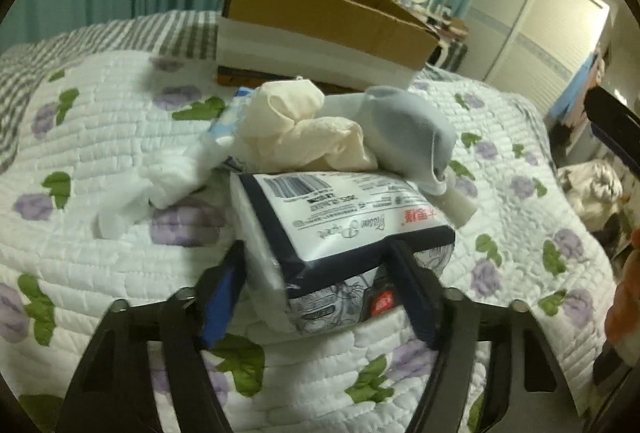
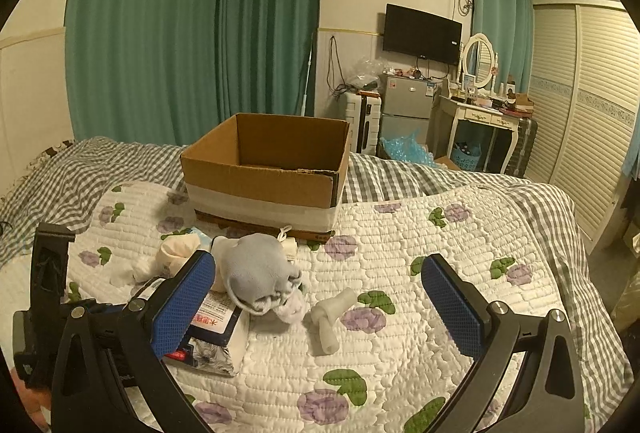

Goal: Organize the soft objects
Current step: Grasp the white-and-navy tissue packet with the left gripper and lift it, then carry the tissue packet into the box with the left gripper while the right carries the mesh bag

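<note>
On a quilted bed, the left gripper closes around the near end of a plastic-wrapped tissue pack, one finger at each side of the pack and its wrapper dented at the corner, so the grip looks to be on. The pack lies flat on the quilt with its printed face up. It reads as light and squashy, a block of paper under slick film: the film could slide between the pads, so a hold across the narrow sides, well in from the corner, seems the safer place, with only enough squeeze to keep the block from bowing.

To its right, the right gripper hangs wide and empty above the quilt, its blue pads well apart and touching nothing.

Just beyond the pack sits a loose heap: a crumpled white tissue at the left, a cream cloth bundle leaning on the pack's far edge, and a grey sock draped against it. Lifting the pack may well tumble these. All are limp and weightless-looking, best pinched at a thick fold. A small rolled white piece lies apart on the quilt.

Farther back stands an open cardboard box, apparently empty from here and the likely destination.
</note>
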Motion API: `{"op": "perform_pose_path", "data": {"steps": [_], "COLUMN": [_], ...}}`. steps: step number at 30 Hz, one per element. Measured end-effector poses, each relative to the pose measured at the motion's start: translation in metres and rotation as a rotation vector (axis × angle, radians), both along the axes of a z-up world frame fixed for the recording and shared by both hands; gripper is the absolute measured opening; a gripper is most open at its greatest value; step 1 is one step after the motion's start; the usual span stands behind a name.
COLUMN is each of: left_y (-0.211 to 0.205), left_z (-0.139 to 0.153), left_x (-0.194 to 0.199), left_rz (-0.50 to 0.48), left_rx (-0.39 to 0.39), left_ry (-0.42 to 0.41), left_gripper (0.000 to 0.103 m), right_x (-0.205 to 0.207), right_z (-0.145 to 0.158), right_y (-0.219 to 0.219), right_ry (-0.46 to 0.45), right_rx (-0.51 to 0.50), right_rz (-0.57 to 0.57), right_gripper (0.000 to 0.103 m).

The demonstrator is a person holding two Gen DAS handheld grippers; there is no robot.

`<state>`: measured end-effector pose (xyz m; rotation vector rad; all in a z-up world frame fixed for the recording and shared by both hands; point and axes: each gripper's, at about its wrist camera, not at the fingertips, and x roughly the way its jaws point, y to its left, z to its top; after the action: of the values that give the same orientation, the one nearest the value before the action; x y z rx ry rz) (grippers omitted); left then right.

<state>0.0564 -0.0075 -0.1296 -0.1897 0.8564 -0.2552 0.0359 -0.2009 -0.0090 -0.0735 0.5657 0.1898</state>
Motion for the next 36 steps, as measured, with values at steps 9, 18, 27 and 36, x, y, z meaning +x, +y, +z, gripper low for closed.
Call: {"op": "perform_pose_path", "data": {"steps": [9, 18, 27, 36], "left_y": [0.007, 0.034, 0.065, 0.082], "left_z": [0.032, 0.092, 0.065, 0.051], "left_x": [-0.026, -0.044, -0.020, -0.020], "left_rz": [0.048, 0.159, 0.315, 0.307], "left_rx": [0.099, 0.189, 0.311, 0.286], "left_ry": [-0.093, -0.260, -0.228, -0.196], "left_gripper": [0.038, 0.038, 0.039, 0.039], "right_x": [-0.002, 0.001, 0.018, 0.034], "right_z": [0.001, -0.005, -0.052, -0.099], "right_y": [-0.001, 0.000, 0.047, 0.104], "right_ry": [-0.005, 0.023, 0.168, 0.211], "right_rx": [0.005, 0.006, -0.037, -0.217], "right_rz": [-0.002, 0.010, 0.167, 0.242], "right_gripper": [0.103, 0.103, 0.103, 0.083]}}
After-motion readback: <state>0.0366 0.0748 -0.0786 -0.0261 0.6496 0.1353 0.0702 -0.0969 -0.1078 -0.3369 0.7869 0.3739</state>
